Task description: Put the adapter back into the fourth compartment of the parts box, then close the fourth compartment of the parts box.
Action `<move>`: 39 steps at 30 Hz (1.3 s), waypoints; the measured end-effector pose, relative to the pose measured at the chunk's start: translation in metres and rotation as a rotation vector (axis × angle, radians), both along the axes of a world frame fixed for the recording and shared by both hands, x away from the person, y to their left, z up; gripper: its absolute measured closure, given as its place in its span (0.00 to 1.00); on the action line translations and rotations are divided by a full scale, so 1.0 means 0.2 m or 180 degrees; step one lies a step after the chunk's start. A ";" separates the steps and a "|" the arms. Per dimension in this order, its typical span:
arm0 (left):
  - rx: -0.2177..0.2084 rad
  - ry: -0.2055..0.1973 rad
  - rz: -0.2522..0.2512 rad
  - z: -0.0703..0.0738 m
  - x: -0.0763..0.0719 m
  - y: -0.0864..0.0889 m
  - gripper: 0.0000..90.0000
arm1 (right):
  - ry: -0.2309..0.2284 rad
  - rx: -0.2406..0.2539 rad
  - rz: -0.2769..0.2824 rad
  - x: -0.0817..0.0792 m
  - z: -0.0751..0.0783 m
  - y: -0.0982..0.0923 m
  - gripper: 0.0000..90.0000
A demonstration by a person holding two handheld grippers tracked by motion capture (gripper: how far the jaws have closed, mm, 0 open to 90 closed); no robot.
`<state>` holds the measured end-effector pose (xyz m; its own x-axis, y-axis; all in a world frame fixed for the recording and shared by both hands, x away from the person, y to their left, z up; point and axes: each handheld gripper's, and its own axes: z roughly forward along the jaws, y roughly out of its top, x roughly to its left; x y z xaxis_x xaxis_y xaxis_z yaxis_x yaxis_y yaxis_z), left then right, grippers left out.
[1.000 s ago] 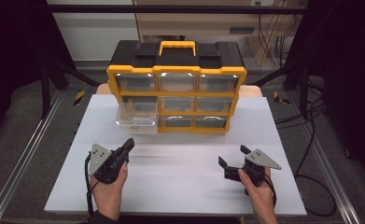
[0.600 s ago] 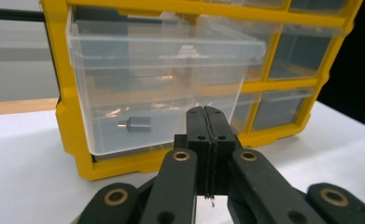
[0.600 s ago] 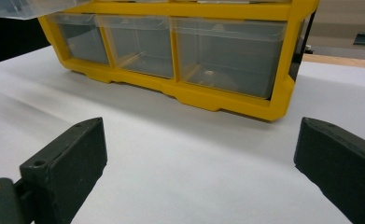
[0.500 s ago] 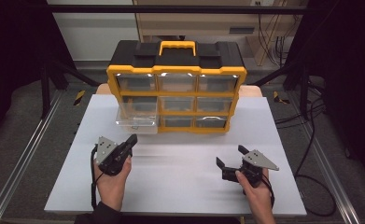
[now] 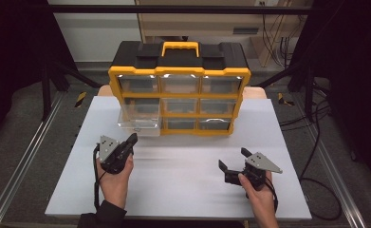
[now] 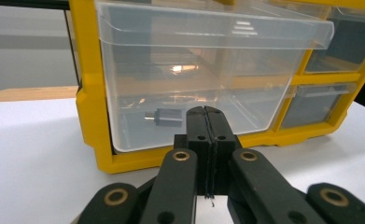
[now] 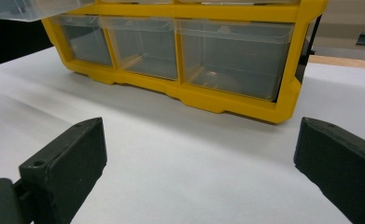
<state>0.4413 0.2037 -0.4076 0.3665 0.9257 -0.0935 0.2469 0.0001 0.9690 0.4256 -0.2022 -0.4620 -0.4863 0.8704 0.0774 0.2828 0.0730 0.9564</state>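
A yellow and black drawer organizer (image 5: 179,90) stands at the back of the white table. Its lower left clear drawer (image 5: 139,118) is pulled out toward me. In the left gripper view that drawer (image 6: 199,79) looms close above a bottom drawer holding a small dark metal part (image 6: 167,117). My left gripper (image 5: 132,139) is shut with nothing in it, its tip just in front of the open drawer; its jaws (image 6: 207,122) are pressed together. My right gripper (image 5: 233,159) stands open over the table at the front right, jaws wide apart (image 7: 199,158).
The white table top (image 5: 183,166) spreads in front of the organizer. The organizer's other drawers (image 7: 236,56) are pushed in. Metal rails (image 5: 26,156) run along both sides, and cables (image 5: 316,156) lie on the floor at the right.
My left gripper has moved forward and a little right toward the open drawer. My right gripper has barely shifted.
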 end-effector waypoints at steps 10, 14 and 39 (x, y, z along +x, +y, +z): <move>0.0036 -0.0043 0.0000 0.01 0.01 0.00 1.00 | -0.0021 0.0034 -0.0031 0.00 0.00 -0.01 0.03; 0.0053 -0.0058 -0.0007 0.02 0.02 0.00 1.00 | -0.0039 0.0020 -0.0030 0.00 0.01 -0.01 0.03; 0.0096 -0.0026 0.0023 0.05 0.04 -0.02 1.00 | -0.0054 0.0034 -0.0035 -0.01 0.00 -0.01 0.03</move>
